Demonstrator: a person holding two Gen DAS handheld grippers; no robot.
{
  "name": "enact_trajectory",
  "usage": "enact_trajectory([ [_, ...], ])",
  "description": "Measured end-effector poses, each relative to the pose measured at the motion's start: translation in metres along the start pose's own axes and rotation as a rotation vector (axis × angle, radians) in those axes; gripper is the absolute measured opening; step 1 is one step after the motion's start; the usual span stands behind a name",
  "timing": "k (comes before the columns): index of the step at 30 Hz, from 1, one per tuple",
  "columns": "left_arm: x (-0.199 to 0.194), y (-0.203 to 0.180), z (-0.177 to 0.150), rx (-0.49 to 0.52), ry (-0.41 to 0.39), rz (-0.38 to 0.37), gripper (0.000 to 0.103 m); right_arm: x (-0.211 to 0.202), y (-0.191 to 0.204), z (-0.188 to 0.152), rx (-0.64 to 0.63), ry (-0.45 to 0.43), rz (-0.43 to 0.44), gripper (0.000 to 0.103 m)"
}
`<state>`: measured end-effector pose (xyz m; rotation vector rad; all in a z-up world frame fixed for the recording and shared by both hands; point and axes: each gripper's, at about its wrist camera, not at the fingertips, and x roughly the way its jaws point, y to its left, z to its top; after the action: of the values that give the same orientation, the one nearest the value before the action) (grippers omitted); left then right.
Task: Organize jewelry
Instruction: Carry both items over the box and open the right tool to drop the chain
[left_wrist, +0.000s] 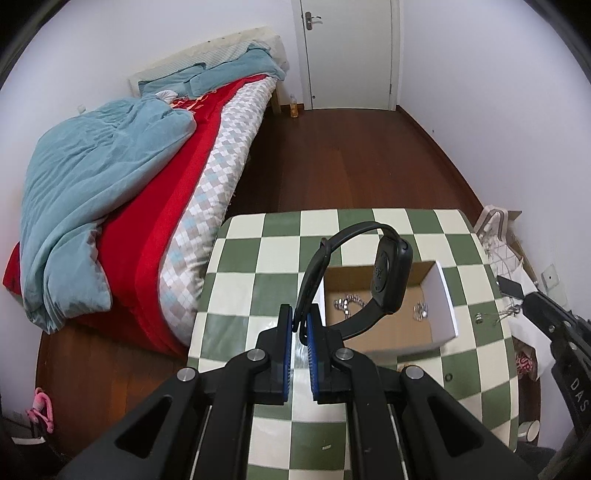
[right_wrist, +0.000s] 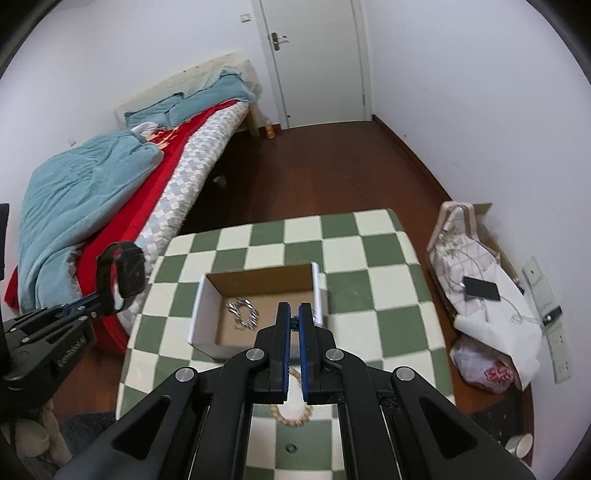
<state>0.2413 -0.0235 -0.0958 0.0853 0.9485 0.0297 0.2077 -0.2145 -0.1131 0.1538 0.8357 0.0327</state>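
Observation:
My left gripper (left_wrist: 302, 320) is shut on the strap of a black smartwatch (left_wrist: 390, 281), held above the open cardboard box (left_wrist: 441, 295) on the green-and-white checkered table (left_wrist: 258, 258). The box holds a silver chain (left_wrist: 349, 301) and a second silver piece (left_wrist: 421, 309). In the right wrist view my right gripper (right_wrist: 294, 318) is shut on a small dark beaded piece (right_wrist: 294, 322) over the box's near right corner. The box (right_wrist: 202, 295) and chain (right_wrist: 242, 314) show there, with the left gripper and watch (right_wrist: 127, 271) at left. A beige beaded bracelet (right_wrist: 291, 417) lies under my right gripper.
A small ring (right_wrist: 291, 448) lies on the table near the front. Small silver items (left_wrist: 491, 316) lie at the table's right edge. A bed (left_wrist: 129, 184) stands left of the table. A chair with a phone (right_wrist: 480, 288) and bags stands right.

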Motion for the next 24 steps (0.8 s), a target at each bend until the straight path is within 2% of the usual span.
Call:
enact_trajectory([
  [3, 0.012, 0.001, 0.011, -0.006, 0.019, -0.020, 0.005, 0.013, 0.009, 0.015, -0.013, 0.005, 0.021, 0.004],
  [10, 0.062, 0.002, 0.029, -0.027, 0.131, -0.090, 0.005, 0.063, 0.024, 0.045, -0.040, 0.078, 0.062, 0.004],
  [17, 0.109, -0.002, 0.024, -0.033, 0.267, -0.169, 0.005, 0.122, 0.025, 0.059, -0.066, 0.184, 0.064, 0.004],
  [22, 0.135, -0.002, 0.019, -0.059, 0.348, -0.226, 0.014, 0.150, 0.021, 0.061, -0.071, 0.236, 0.066, 0.005],
  [24, 0.137, -0.001, 0.019, -0.064, 0.348, -0.222, 0.017, 0.160, 0.017, 0.061, -0.054, 0.286, 0.092, 0.005],
])
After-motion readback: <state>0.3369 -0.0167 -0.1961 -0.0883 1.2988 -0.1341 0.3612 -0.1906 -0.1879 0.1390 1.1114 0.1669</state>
